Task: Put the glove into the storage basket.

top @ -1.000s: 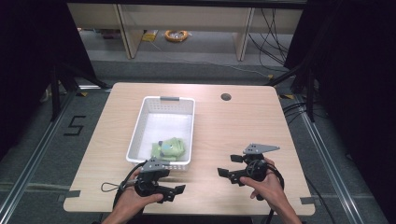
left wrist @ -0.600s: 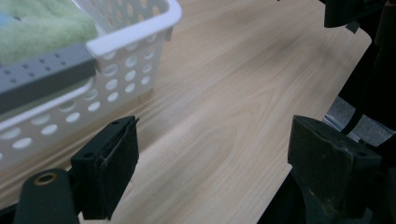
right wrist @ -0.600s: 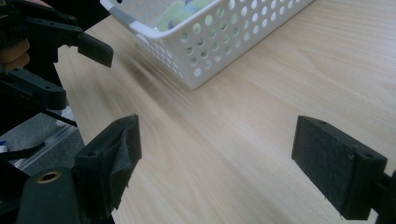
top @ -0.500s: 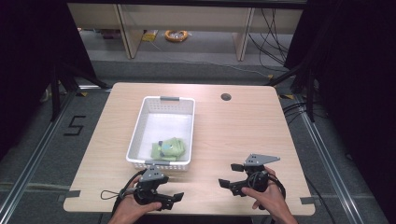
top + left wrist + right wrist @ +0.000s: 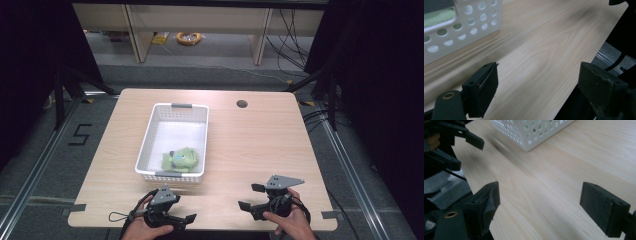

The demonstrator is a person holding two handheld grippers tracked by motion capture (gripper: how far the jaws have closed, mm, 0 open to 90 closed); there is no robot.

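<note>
1. Green cloth (image 5: pixel 181 160): soft, pale green, bunched into a low rumpled heap, with a small dark mark on its top; finer detail too small to tell.
2. Lying in the near end of the white basket (image 5: pixel 172 106), touching the floor of it and close against the near wall, nearer the right wall than the left.
3. Long axis of the cloth running left to right across the basket; no clear head or tail, so no pointing end to tell.
4. Basket itself: white, perforated walls, grey grips at near and far rims, long axis running near to far, far end bare.
5. Basket resting on the wooden table (image 5: pixel 260 140), left of centre.
6. Left gripper (image 5: pixel 176 220): at the near edge of the table, just near of the basket, jaws spread wide, holding nothing, bare wood between them in the left gripper view (image 5: pixel 537 90).
7. Right gripper (image 5: pixel 252 197): at the near edge, well right of the basket, jaws likewise wide apart and empty (image 5: pixel 539 205).
8. Both grippers apart from the basket and from each other.
</note>
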